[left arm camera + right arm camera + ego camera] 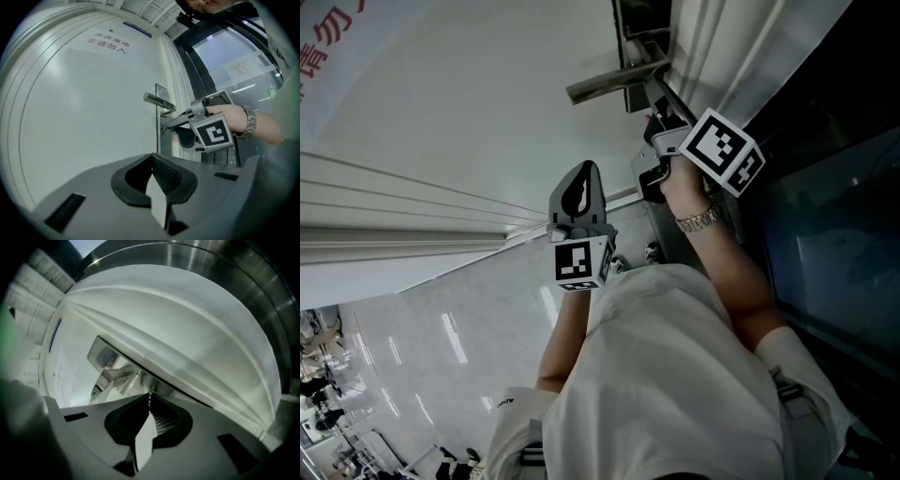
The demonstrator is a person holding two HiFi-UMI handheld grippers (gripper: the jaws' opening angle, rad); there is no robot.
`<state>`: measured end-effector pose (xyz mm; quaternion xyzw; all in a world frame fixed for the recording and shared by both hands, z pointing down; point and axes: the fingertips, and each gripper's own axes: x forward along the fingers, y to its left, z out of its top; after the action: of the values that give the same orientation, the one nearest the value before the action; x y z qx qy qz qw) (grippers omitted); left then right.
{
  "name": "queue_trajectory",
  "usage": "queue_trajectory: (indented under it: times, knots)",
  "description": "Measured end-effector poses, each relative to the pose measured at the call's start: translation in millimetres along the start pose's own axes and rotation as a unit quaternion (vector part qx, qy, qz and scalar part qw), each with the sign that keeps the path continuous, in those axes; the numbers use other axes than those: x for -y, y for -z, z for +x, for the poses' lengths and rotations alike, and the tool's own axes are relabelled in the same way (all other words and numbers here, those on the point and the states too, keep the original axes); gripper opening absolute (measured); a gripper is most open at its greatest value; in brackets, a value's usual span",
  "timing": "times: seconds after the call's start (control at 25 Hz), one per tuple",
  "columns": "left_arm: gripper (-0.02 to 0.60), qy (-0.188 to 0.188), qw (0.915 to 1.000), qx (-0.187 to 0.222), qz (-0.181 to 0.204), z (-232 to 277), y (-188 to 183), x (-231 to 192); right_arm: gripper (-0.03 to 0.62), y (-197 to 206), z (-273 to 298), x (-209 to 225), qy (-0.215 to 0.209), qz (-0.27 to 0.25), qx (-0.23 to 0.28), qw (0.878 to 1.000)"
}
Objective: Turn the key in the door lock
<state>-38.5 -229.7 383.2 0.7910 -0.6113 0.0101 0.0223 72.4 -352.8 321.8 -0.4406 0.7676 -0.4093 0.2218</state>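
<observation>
The white door (459, 103) carries a metal lever handle (605, 84) on a lock plate (160, 119). My right gripper (656, 120) points level at the plate just below the handle (158, 100). In the right gripper view its jaws are closed together on a thin metal key (149, 395), with the handle (107, 358) and plate just beyond. From the left gripper view the right gripper (167, 127) has its tips at the keyhole. My left gripper (580, 183) is held back from the door, apart from the lock, with its jaws closed and nothing between them (152, 158).
A dark glass panel (834, 225) and metal frame (187, 70) stand beside the door on the lock side. Red signs are printed on the door (108, 43). A glossy pale floor (441, 337) runs below, with people and furniture far off (323, 394).
</observation>
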Motion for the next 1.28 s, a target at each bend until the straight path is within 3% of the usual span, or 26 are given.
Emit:
queue_trajectory:
  times: [0.24,0.36,0.52,0.68,1.04,1.28]
  knots:
    - [0.009,-0.007,1.0000,-0.004,0.000,-1,2,0,0.018,0,-1,3,-0.007,0.157,0.019,0.987]
    - [0.009,-0.009,1.0000,-0.001,0.000,-1,2,0,0.020,0,-1,4,-0.013,0.178,0.024,0.984]
    - [0.009,-0.011,0.9999,0.005,0.002,1,-2,0,0.020,-2,0,1,-0.010,0.066,0.024,0.997]
    - [0.009,-0.011,0.9999,0.007,0.004,2,-2,-1,0.022,1,-1,0,-0.010,-0.011,0.011,1.000]
    - [0.009,0.001,1.0000,-0.001,0.004,5,0,8,0.029,23,-17,-1,0.007,-0.164,-0.014,0.986]
    - [0.009,-0.002,0.9999,-0.014,-0.001,-1,7,4,0.028,39,-29,14,0.026,-0.207,-0.024,0.978]
